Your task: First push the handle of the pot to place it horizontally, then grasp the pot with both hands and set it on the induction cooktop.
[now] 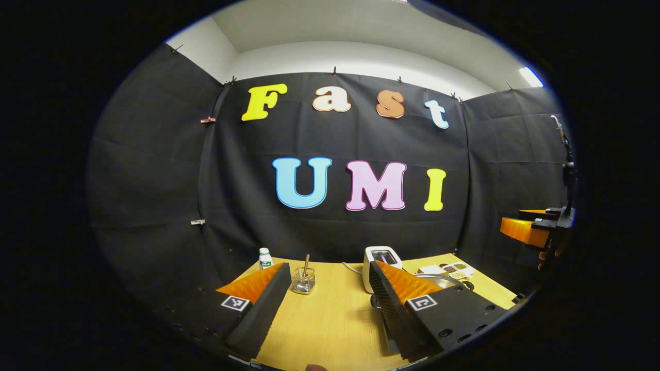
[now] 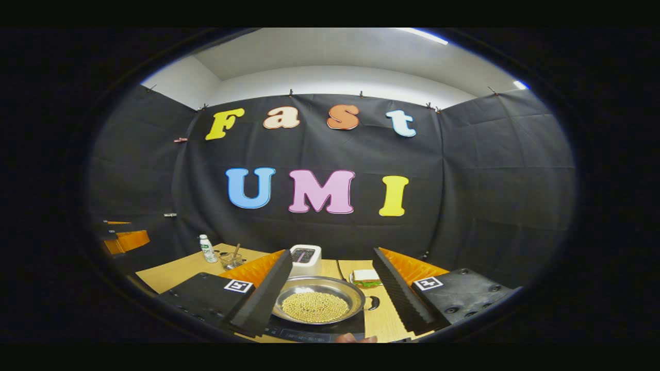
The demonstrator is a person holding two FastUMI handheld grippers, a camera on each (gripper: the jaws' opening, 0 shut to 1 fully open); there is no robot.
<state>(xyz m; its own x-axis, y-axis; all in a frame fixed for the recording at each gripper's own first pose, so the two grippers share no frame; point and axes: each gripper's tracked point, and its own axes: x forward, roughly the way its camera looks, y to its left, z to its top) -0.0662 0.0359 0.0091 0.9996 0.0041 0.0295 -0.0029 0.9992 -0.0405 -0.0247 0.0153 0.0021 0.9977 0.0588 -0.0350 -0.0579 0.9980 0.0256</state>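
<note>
Nearest the lens in the left gripper view, the left hand-held gripper (image 1: 330, 304) spreads its two fingers wide, one at 7 o'clock and one at 5 o'clock, with nothing between them but the bare wooden surface (image 1: 330, 319). Beyond the left finger, at about 11 o'clock from it, a small white bottle (image 1: 265, 257) stands upright, and just beside it a clear wire-sided holder (image 1: 303, 281) carries a stick-like utensil. At 12 o'clock past the right finger sits a white toaster (image 1: 380, 257). Behind that finger's tip a sliver of the pot (image 1: 443, 280) rim shows, with a tray of small food compartments (image 1: 454, 269) beyond it. Far off at 3 o'clock, the other gripper hangs in the air above the surface's edge.

In the right gripper view, the right hand-held gripper (image 2: 332, 304) is likewise wide open and grips nothing. Between its fingers, at 6 o'clock, the pot (image 2: 319, 304), filled with small yellowish beads, rests on the dark induction cooktop (image 2: 309, 332). Its handle cannot be made out. The toaster (image 2: 305, 259) stands just behind the pot at 12 o'clock, and a sandwich on a plate (image 2: 366, 278) lies at 1 o'clock. The bottle (image 2: 207, 249) and holder (image 2: 230, 260) sit at 10 o'clock.
</note>
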